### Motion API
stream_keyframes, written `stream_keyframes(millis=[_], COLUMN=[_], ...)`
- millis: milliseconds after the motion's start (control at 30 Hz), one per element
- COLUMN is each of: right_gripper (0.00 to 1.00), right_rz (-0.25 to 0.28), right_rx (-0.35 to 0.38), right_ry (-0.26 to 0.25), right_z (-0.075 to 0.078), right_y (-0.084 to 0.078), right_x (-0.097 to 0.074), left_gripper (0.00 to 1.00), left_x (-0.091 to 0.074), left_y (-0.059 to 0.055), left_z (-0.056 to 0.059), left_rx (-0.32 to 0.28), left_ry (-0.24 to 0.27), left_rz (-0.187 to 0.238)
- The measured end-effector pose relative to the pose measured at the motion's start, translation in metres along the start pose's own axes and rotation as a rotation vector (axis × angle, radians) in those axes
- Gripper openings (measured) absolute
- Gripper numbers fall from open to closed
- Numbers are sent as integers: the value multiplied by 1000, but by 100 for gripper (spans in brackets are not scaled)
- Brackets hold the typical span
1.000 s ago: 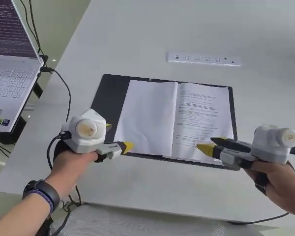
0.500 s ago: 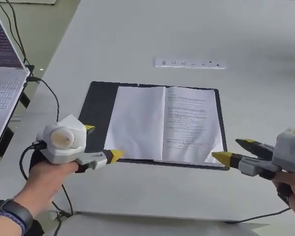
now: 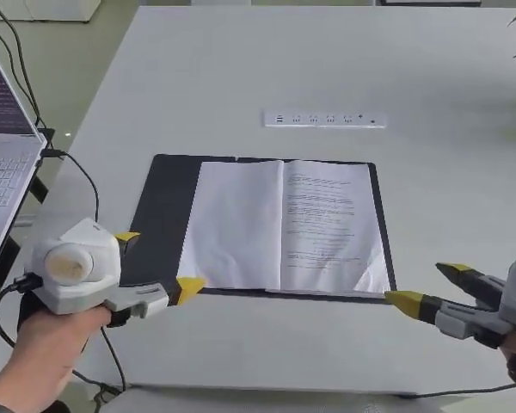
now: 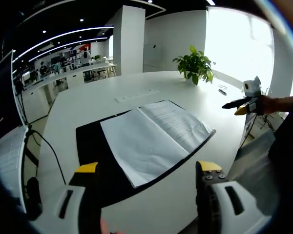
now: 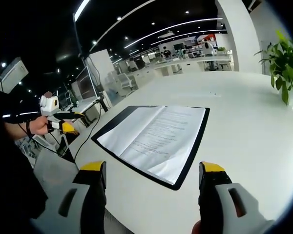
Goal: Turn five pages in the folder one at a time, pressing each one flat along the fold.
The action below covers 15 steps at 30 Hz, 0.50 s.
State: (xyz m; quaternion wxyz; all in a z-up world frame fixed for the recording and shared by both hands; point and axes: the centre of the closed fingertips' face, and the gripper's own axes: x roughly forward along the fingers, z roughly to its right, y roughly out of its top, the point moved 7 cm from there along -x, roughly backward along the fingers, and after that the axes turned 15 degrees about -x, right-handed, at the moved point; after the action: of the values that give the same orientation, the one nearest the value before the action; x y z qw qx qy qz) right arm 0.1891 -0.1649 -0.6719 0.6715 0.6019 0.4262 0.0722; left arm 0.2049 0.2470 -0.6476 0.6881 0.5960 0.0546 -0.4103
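Observation:
A black folder (image 3: pixel 159 219) lies open on the white table, with a blank page (image 3: pixel 232 224) on its left and a printed page (image 3: pixel 331 225) on its right. Both pages lie flat. My left gripper (image 3: pixel 158 262) is open, just off the folder's near left corner, holding nothing. My right gripper (image 3: pixel 432 286) is open too, a little past the near right corner and clear of the paper. In the left gripper view the folder (image 4: pixel 151 136) lies ahead of the open left gripper (image 4: pixel 147 168). The right gripper view has the folder (image 5: pixel 156 134) ahead of the open right gripper (image 5: pixel 152 167).
A white power strip (image 3: pixel 324 119) lies beyond the folder. A laptop (image 3: pixel 4 146) stands at the far left, with a black cable (image 3: pixel 82 176) trailing over the table edge. A potted plant (image 4: pixel 195 66) stands at the table's far side. The table's front edge runs close below both grippers.
Both grippers have drawn back from the folder toward the table's front edge; the right one has left the printed page's lower corner. The head view has also shifted.

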Motion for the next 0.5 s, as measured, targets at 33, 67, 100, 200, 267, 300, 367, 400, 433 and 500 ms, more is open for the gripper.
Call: stream_keyframes(millis=[33,67,100,200,267,300,367,400,433,500], right_gripper=[77,77,77,77,77,77,77,77,77,77], right_rz=[2,4,5,9,13,13,13,12,11,9], right_rx=[0,0,0,2,3,3,5,6,6,8], right_ry=[-1,-1,-3,-7,-11,-12,-14,-15,-16,-18], right_z=[-1,-1,-1,-2,-2,-2,-2,-2,-2,-5], right_y=[1,0,0,1,1,1,1,0,0,0], right_x=[-1,-1,-1,-1,-2,-2,-2,-3,-3,-4], left_gripper=[79,80,80,80,80,80,80,80,80,80], left_x=[-1,-1,-2,-3,-3,-3,-3,-2,-2,0], left_y=[-1,-1,-1,-3,-4,-4,-4,-4,-3,-2], left_z=[0,-1,-1,0,0,-1,0,1,2,3], left_rx=[2,2,0,-4,-12,-12,-11,-10,-9,-5], left_ry=[2,4,6,6,4,4,4,2,0,-6], left_rz=[0,-1,-1,-3,-2,-2,-1,0,-1,-2])
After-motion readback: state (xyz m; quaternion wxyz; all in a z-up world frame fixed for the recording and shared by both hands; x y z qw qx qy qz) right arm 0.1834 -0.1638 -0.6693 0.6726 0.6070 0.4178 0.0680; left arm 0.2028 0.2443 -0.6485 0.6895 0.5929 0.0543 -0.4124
